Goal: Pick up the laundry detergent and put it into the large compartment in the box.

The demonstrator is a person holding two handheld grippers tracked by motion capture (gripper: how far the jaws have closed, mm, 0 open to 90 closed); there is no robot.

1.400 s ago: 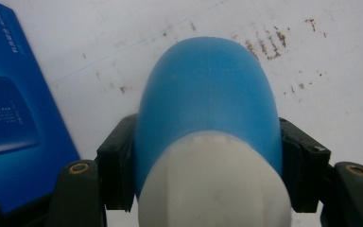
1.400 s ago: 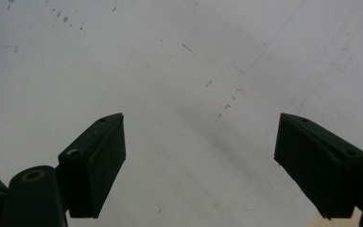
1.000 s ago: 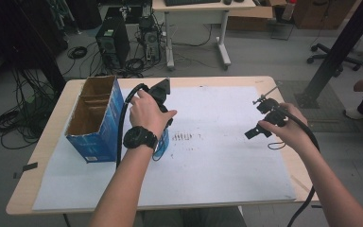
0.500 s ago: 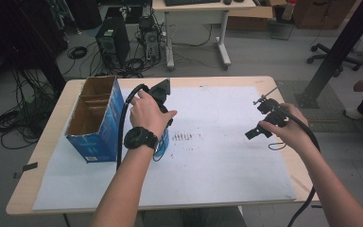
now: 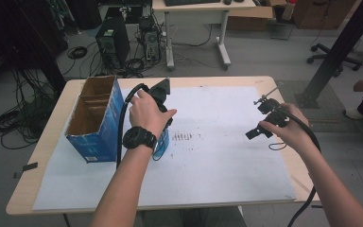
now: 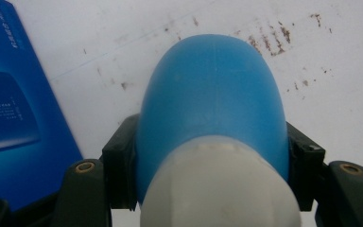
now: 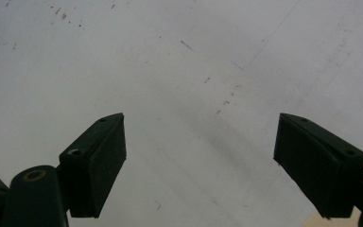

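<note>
Jaws of the left gripper pinch a blue bottle by its rounded body, low over the white sheet just beside the blue carton. Well apart, the right gripper hangs over bare paper, jaws spread wide around nothing.

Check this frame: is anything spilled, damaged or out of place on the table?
Only the white sheet looks off: small brown specks stain it beside the blue bottle clamped in the left gripper. Nothing looks wet. The blue box stands upright, undamaged.
</note>
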